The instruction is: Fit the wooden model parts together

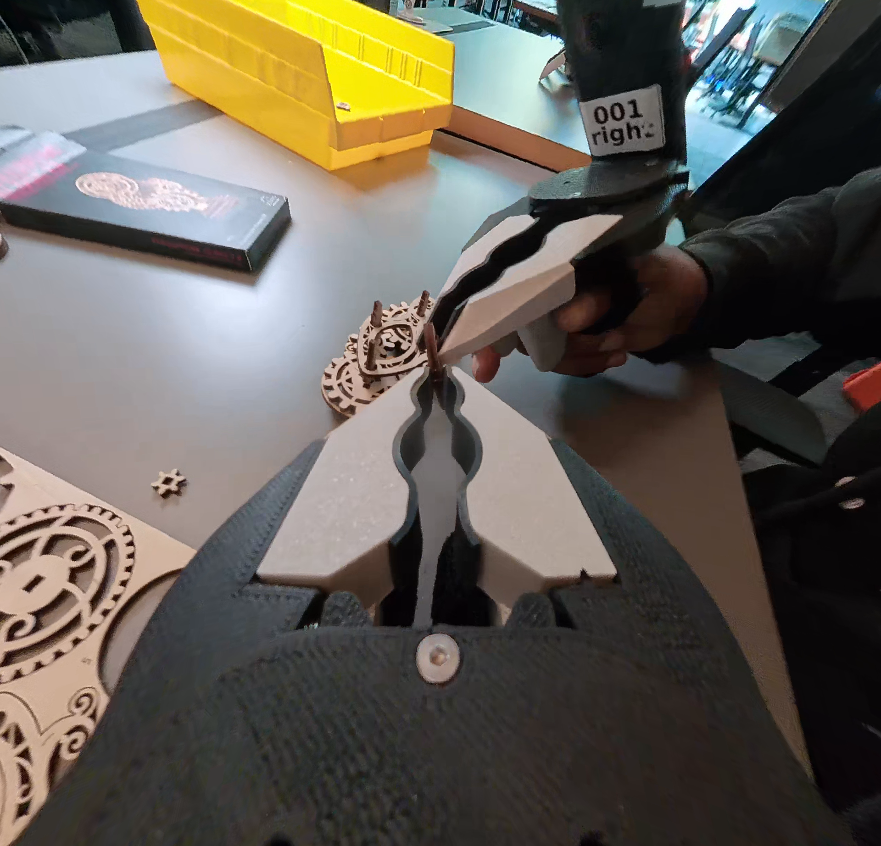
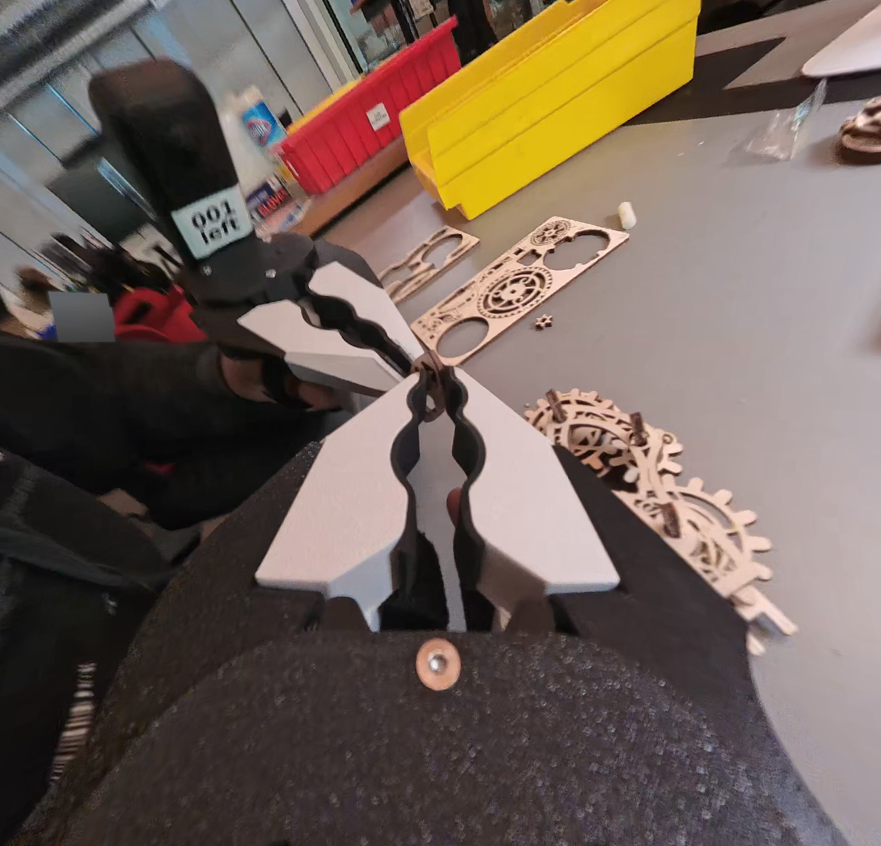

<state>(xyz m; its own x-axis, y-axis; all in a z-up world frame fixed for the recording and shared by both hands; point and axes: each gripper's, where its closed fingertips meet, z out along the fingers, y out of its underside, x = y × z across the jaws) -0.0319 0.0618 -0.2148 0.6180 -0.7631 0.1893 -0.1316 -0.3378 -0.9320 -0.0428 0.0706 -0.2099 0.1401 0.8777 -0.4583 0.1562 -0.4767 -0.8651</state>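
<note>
Left wrist view shows the left gripper [image 1: 436,379] with its fingers closed on a dark brown peg [image 1: 433,353] that stands up out of the tips. The right gripper [image 1: 441,346] meets it from the right, fingertips against the same peg, a hand [image 1: 619,318] around its handle. Just behind the tips, the wooden gear model [image 1: 376,360] lies flat on the grey table [image 1: 190,346] with several pegs upright in it. A tiny star-shaped piece [image 1: 168,482] lies apart to the left, near a cut-out wooden sheet [image 1: 52,608]. A black box [image 1: 143,208] and a yellow bin [image 1: 295,55] sit farther back.

Right wrist view shows the right fingers pinched on a small brown ring-shaped piece [image 2: 431,394], touching the left gripper's tips [image 2: 415,364]. The gear model [image 2: 667,503] lies just right of them.
</note>
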